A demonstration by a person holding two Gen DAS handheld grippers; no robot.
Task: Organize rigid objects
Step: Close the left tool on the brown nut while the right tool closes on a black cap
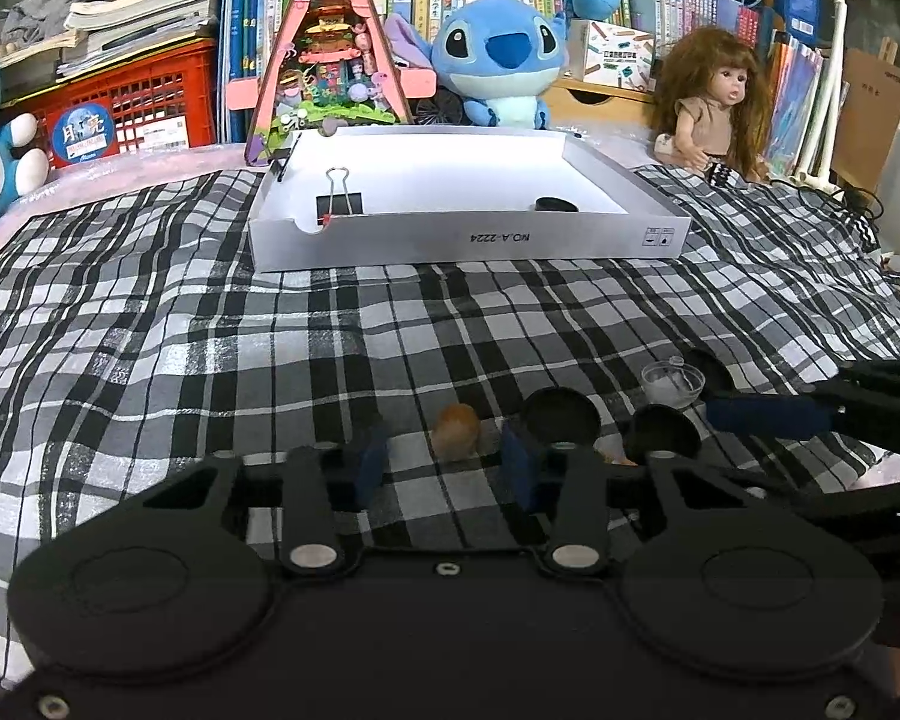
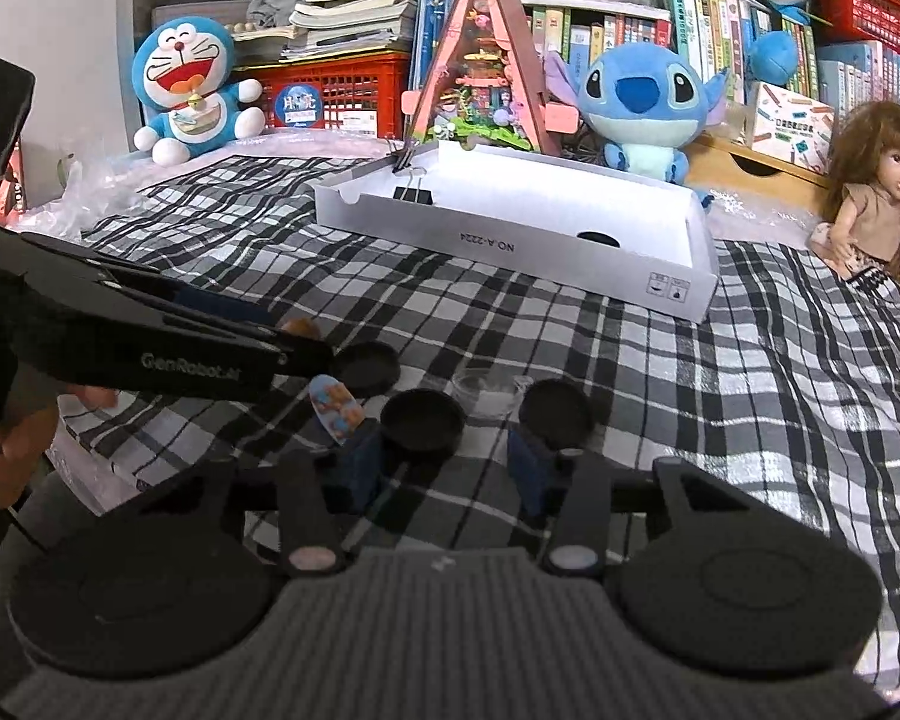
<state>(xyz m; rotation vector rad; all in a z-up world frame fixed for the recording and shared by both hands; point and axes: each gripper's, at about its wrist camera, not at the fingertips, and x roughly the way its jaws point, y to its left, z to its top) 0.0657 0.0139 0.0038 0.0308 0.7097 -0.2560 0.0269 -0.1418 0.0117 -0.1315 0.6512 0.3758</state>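
Three black caps (image 2: 423, 421) flat, apparently mouths up

Printed upside down on the front wall of the shallow white cardboard box (image 1: 468, 240): "NO.A-2224", with two small pictogram squares near its right corner. Readable on the side of the black plastic left gripper (image 2: 306, 354) in the right wrist view: "GenRobot.ai". On the round blue sticker (image 1: 84, 135) of the red plastic crate (image 1: 150, 102): Chinese characters "月亮". Book spines too small to read.

Matt checked cloth (image 1: 210, 330) bears a smooth cardboard box (image 1: 468, 237) (white).
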